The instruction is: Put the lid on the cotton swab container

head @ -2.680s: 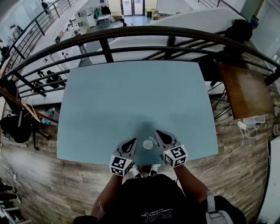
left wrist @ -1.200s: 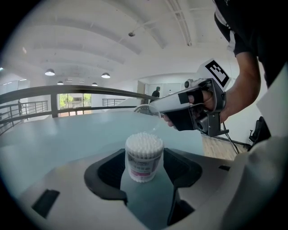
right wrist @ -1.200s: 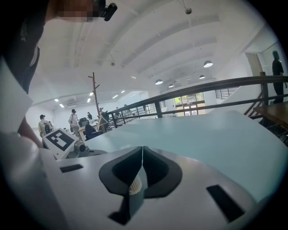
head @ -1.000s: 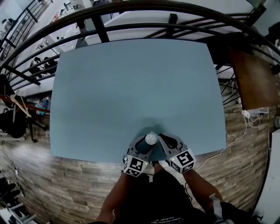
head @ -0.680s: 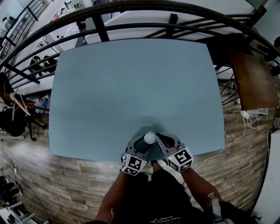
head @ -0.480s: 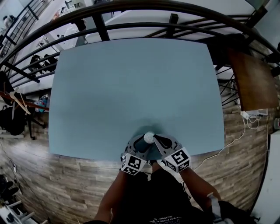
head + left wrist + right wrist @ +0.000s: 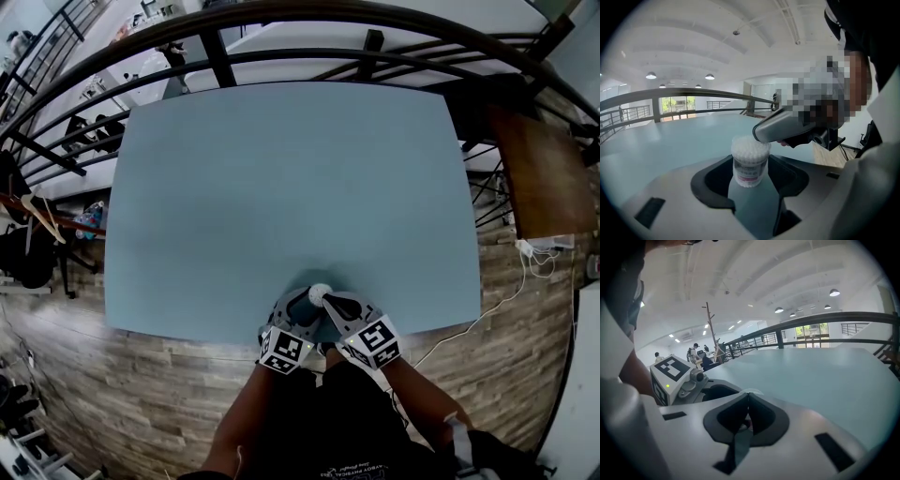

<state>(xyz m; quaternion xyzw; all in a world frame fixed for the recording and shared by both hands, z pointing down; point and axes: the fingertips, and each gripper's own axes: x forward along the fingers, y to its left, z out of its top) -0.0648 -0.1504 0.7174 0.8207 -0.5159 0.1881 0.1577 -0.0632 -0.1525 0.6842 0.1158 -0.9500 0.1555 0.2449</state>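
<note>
The cotton swab container (image 7: pixel 750 161) is a small clear tub packed with white swabs. It is held off the blue table (image 7: pixel 281 169), with my left gripper (image 7: pixel 750 174) shut on its sides and the jaws standing wide. From the head view the container (image 7: pixel 320 294) is a white disc near the table's front edge, between the left gripper (image 7: pixel 302 303) and the right gripper (image 7: pixel 329 300). My right gripper (image 7: pixel 746 401) is shut on the thin clear lid (image 7: pixel 750 391), pinched by its rim. Its tip (image 7: pixel 761 135) hangs just over the container's open top.
A dark curved railing (image 7: pixel 281 56) runs along the table's far edge. A brown wooden table (image 7: pixel 539 169) stands to the right. Wooden floor (image 7: pixel 141 394) lies below the front edge, where the person stands close behind both grippers.
The right gripper has moved left and down until its tip is over the container. The left gripper holds the container almost still. Further back, the container stood on the table between both grippers.
</note>
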